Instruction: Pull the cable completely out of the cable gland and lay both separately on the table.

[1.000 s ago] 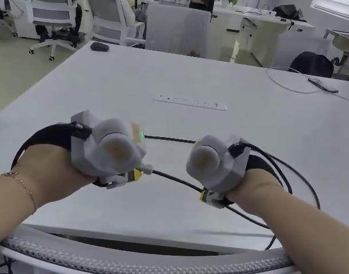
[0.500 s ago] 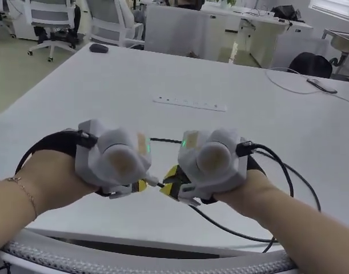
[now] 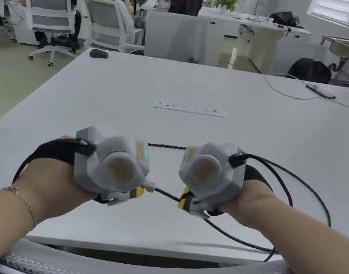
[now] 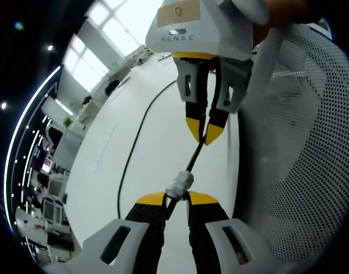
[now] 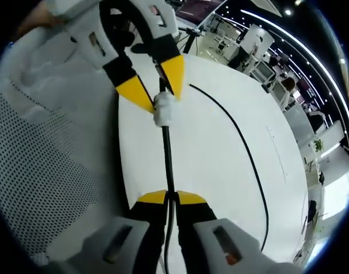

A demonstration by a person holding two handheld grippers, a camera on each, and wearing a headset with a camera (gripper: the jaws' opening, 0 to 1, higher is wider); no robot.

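Observation:
A black cable (image 4: 192, 160) runs through a white cable gland (image 4: 179, 184). My left gripper (image 4: 177, 199) is shut on the gland. My right gripper (image 5: 171, 197) is shut on the cable (image 5: 165, 154), a short way from the gland (image 5: 164, 108). In the head view the left gripper (image 3: 141, 189) and right gripper (image 3: 183, 201) face each other just above the table's near edge, with a short stretch of cable (image 3: 165, 195) between them. More of the cable (image 3: 163, 146) trails across the white table (image 3: 105, 91) behind them.
A white power strip (image 3: 189, 108) lies mid-table and a dark mouse (image 3: 98, 53) at the far left. A black tether lead (image 3: 300, 188) loops right of my right hand. A mesh chair back (image 3: 25, 257) sits below the table edge. Office chairs and desks stand beyond.
The right gripper came in close to the left one and shut on the cable, then drew back a little to the right, so more cable shows between them.

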